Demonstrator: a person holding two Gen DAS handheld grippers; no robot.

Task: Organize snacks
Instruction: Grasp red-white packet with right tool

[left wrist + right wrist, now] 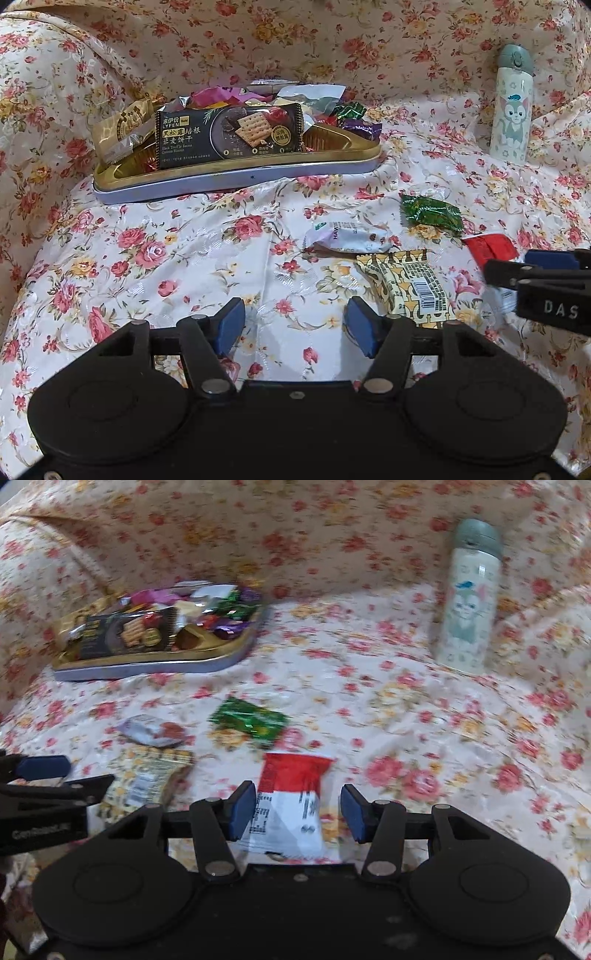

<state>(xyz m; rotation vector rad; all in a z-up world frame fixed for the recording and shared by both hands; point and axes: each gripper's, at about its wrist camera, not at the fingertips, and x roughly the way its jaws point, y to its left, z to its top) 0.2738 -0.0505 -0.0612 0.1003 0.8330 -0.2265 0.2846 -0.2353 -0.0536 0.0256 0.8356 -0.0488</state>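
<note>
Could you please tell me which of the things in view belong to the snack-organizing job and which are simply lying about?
Part of the job:
tin tray, already piled with snacks
green candy
white wrapped snack
yellow patterned packet
red and white packet, between the open right gripper pads
left gripper, open and empty

Just lying about:
cat-print bottle
floral cloth

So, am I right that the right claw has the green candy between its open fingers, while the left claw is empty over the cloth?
Not quite: the right wrist view shows the red and white packet between the right claw's open fingers, not the green candy, which lies further off on the cloth. The left claw is indeed empty over the cloth.
</note>
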